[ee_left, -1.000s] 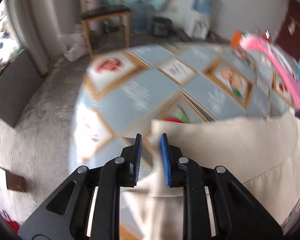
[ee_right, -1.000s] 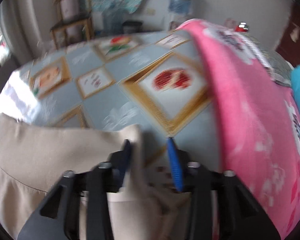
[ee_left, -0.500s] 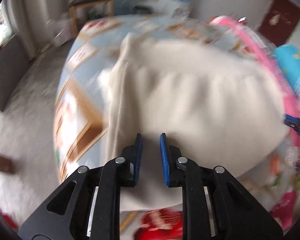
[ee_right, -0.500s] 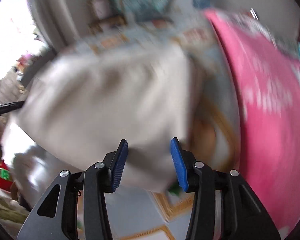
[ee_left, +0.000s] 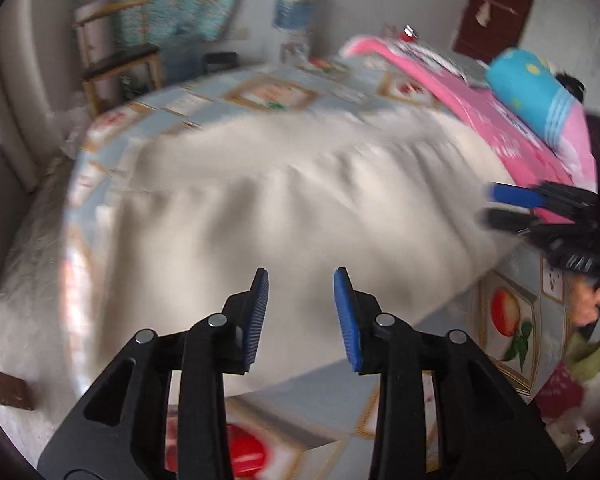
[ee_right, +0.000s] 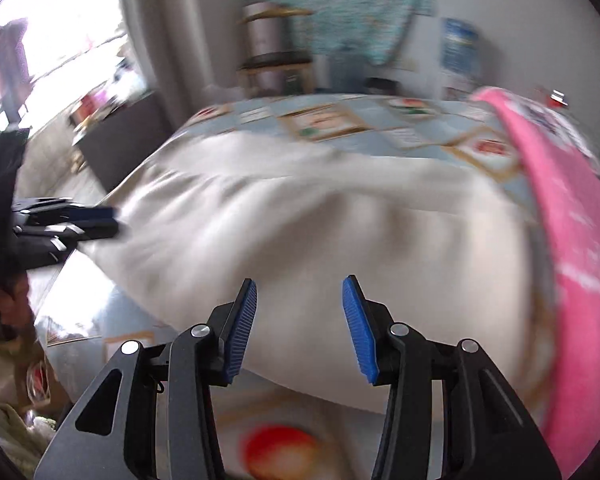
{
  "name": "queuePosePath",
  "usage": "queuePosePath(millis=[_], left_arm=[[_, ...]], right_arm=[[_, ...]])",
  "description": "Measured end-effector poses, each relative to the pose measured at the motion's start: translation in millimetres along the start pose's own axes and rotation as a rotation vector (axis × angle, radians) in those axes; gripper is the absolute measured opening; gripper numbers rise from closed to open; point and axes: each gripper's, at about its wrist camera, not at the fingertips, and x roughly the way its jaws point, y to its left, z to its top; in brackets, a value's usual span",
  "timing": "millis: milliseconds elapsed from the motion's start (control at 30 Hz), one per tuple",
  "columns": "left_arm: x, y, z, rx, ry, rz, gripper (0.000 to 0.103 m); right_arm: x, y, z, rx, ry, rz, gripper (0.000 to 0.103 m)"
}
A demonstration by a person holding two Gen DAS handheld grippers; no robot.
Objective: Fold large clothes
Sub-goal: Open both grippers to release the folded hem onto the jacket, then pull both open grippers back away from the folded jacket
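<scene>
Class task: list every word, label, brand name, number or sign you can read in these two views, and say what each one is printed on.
None can be read.
Blue label on the water bottle: print too blurred.
Framed panels on the patterned bedsheet: any lettering too blurred.
Pink blanket: white marks only, no legible text.
Beige garment: no print visible.

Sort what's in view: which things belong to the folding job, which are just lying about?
Job:
- cream fabric garment, spread on the patterned tablecloth
- left gripper, jaws just opened, nothing between them
- right gripper, open, empty

Lying about:
- pink floral blanket
- blue rolled cloth
- wooden chair
- blue water bottle
</scene>
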Motion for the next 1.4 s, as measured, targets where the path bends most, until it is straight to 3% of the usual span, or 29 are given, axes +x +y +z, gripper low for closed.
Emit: queuePosePath(millis=[67, 100, 167, 200, 233, 367, 433, 500, 567, 633, 733, 800, 833, 867, 933, 1000, 1067, 1133, 1267, 1333, 1400], left_arm=[[23, -8, -13, -0.001, 0.039, 0.038, 0.033], [24, -8, -16, -0.002, 0.019, 0.042, 0.034], [19, -6, -13, -0.02, 0.013, 0.031, 0.033], [16, -5, -8, -0.019, -0.004, 0.026, 0.033], [12, -5, 1, -0.008, -0.037, 0.022, 0.033], [26, -9, 44, -0.017, -0.082, -0.048, 0.033], [54, -14, 61, 0.001, -0.05, 0.008, 0.033], [85, -10, 65, -0.004, 0.023, 0.045, 0.033], [89, -6, 64, 0.002, 0.014, 0.051, 0.033], [83, 0, 66, 0.003, 0.013, 0.053, 0.033], [68, 28, 71, -0.066, -0.038, 0.078, 0.033], [67, 52, 71, -0.135, -0.007, 0.122, 0.033], [74, 62, 71, -0.166, 0.025, 0.135, 0.033], [77, 69, 70, -0.19, 0.044, 0.114, 0.033], [74, 72, 70, -0.193, 0.031, 0.095, 0.032], [60, 68, 68, -0.19, 0.013, 0.123, 0.032], [32, 62, 58, -0.18, -0.037, 0.101, 0.033], [13, 57, 41, -0.159, -0.064, 0.121, 0.04], [20, 53, -2, -0.136, 0.012, 0.229, 0.044], [15, 45, -3, -0.122, -0.011, 0.264, 0.042], [-1, 37, -1, -0.141, -0.043, 0.245, 0.042]], right_arm=[[25, 10, -7, -0.023, 0.049, 0.0, 0.038], [31, 16, -11, -0.04, 0.076, -0.019, 0.037], [26, 9, -5, -0.012, 0.078, 0.011, 0.028], [21, 4, 4, 0.007, 0.064, 0.008, 0.017], [15, 2, 14, 0.012, 0.035, 0.0, 0.016], [29, -9, 70, 0.052, -0.04, 0.03, 0.015], [58, -18, 79, 0.061, 0.013, -0.005, 0.015], [94, -26, 75, 0.079, 0.126, -0.008, 0.015], [88, -31, 75, 0.077, 0.124, 0.009, 0.013], [65, -47, 81, 0.098, 0.066, -0.019, 0.012], [43, -98, 88, 0.214, 0.002, -0.148, 0.013], [49, -135, 84, 0.292, 0.029, -0.24, 0.013], [62, -149, 78, 0.316, 0.084, -0.281, 0.014], [72, -158, 68, 0.335, 0.134, -0.265, 0.014], [61, -159, 62, 0.331, 0.104, -0.242, 0.014], [37, -148, 58, 0.334, 0.097, -0.253, 0.017], [3, -130, 44, 0.307, 0.044, -0.21, 0.027], [-13, -107, 23, 0.255, 0.01, -0.234, 0.053], [0, -86, -33, 0.218, 0.073, -0.27, 0.056], [-5, -90, -33, 0.277, 0.061, -0.263, 0.056], [-19, -86, -26, 0.313, 0.037, -0.262, 0.056]])
